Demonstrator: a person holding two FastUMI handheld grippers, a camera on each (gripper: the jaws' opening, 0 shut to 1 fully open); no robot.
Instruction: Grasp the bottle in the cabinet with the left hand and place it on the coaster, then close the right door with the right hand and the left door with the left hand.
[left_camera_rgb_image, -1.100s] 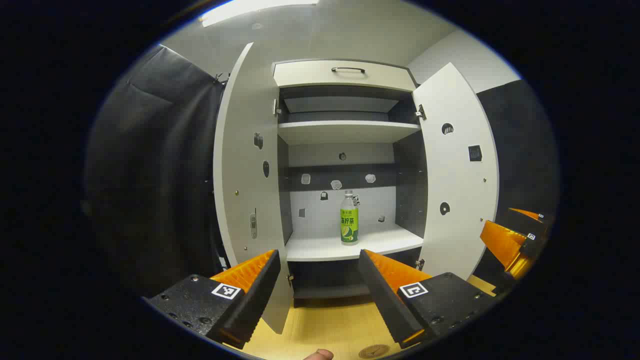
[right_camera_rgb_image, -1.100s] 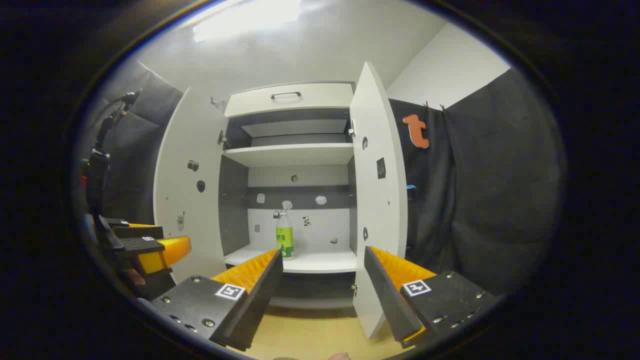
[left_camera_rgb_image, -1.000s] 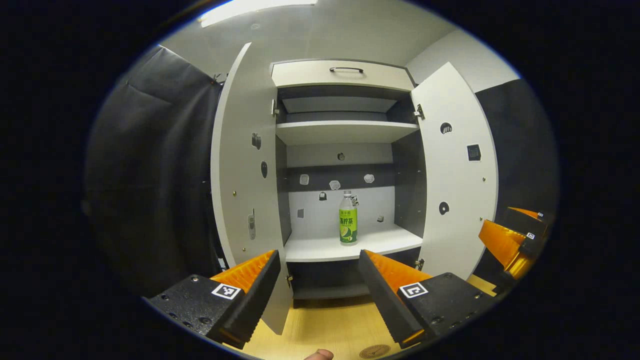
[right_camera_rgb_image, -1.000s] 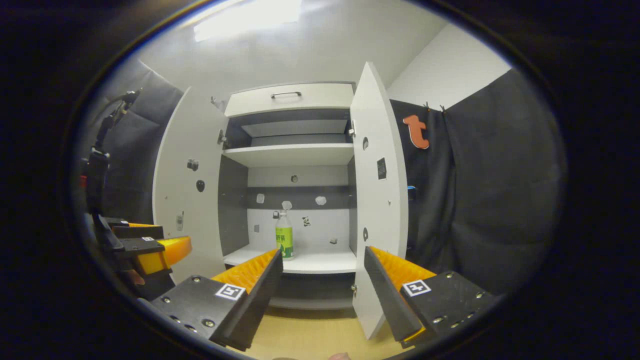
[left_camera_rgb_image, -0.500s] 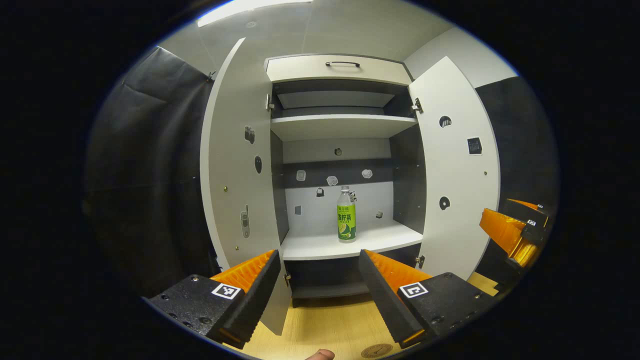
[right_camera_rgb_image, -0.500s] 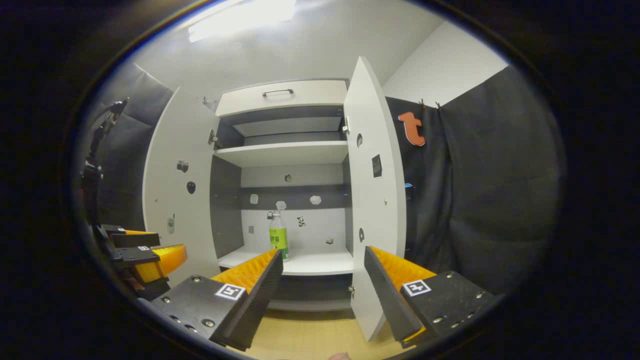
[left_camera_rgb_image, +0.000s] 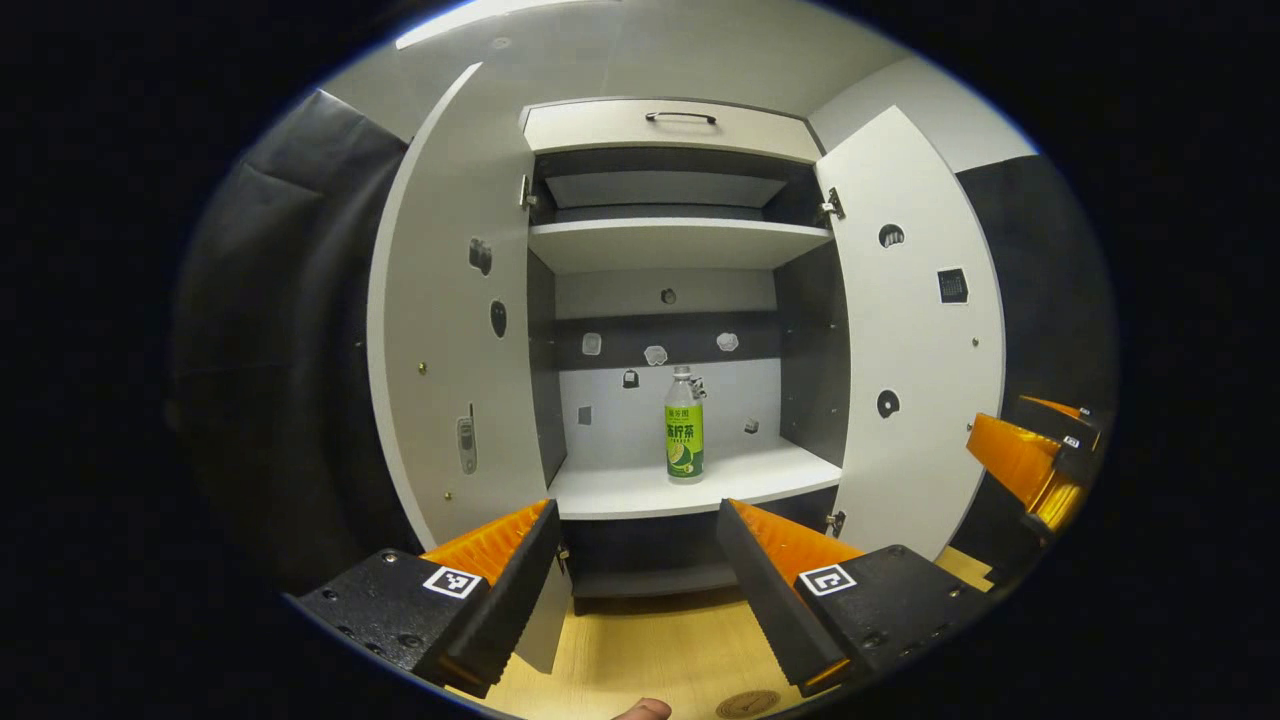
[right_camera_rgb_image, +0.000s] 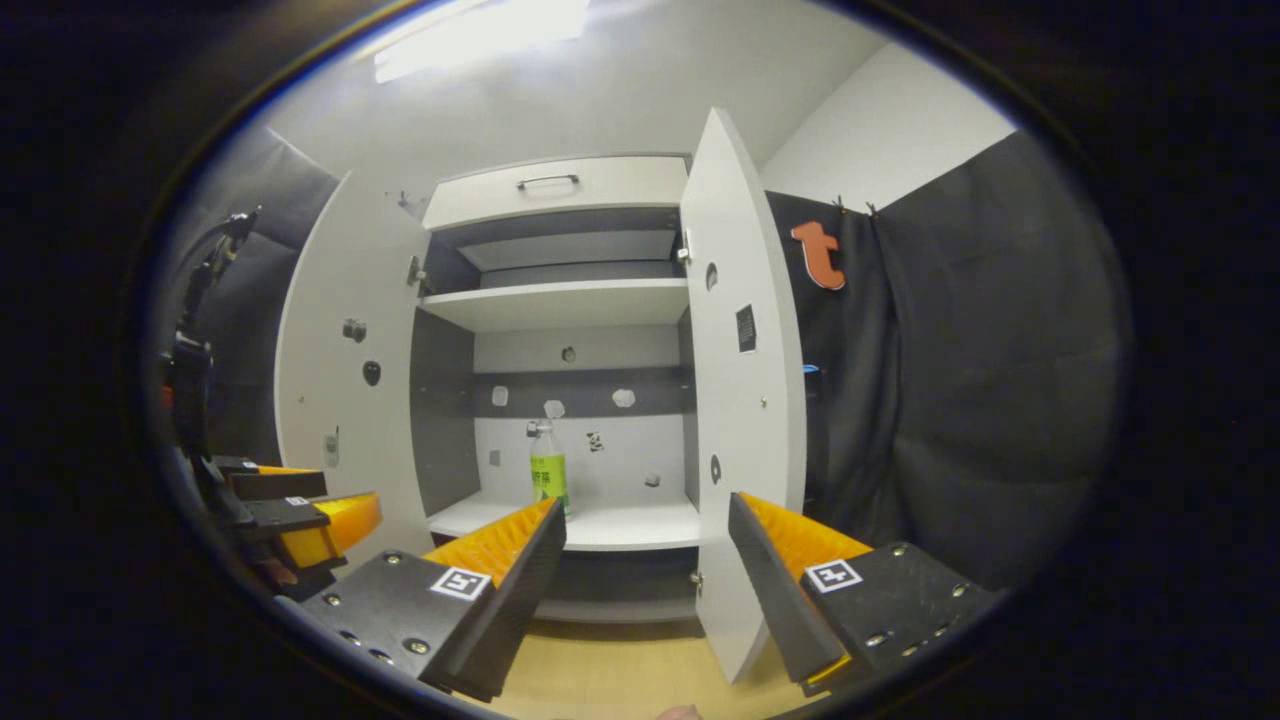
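I hold the left tongs (left_camera_rgb_image: 635, 520) wide and empty, aimed into the open cabinet (left_camera_rgb_image: 670, 115), and the green-labelled tea bottle (left_camera_rgb_image: 684, 424) stands upright toward the far middle of the lower shelf (left_camera_rgb_image: 690, 487), well apart from my fingers. The step in hand, as I judge it, is the reach for that bottle. To do it well I should keep it centred in the gap between my two fingers and go in level above the shelf's near edge, between the left door (left_camera_rgb_image: 450, 330) and the right door (left_camera_rgb_image: 915, 330), both swung fully out, so the side walls are the only things to mind. I would take the bottle at the label band, where the body looks straight, rather than at the narrow neck, and close only once both fingers flank it evenly; it is tall and slim, so a nudge from one finger could tip it. The coaster (left_camera_rgb_image: 747, 704) lies on the wooden bench just near me, below the tongs, so the carry back looks short. My right tongs (right_camera_rgb_image: 645, 530) are also wide and empty, waiting beside the right door, whose near edge stands between their fingers.
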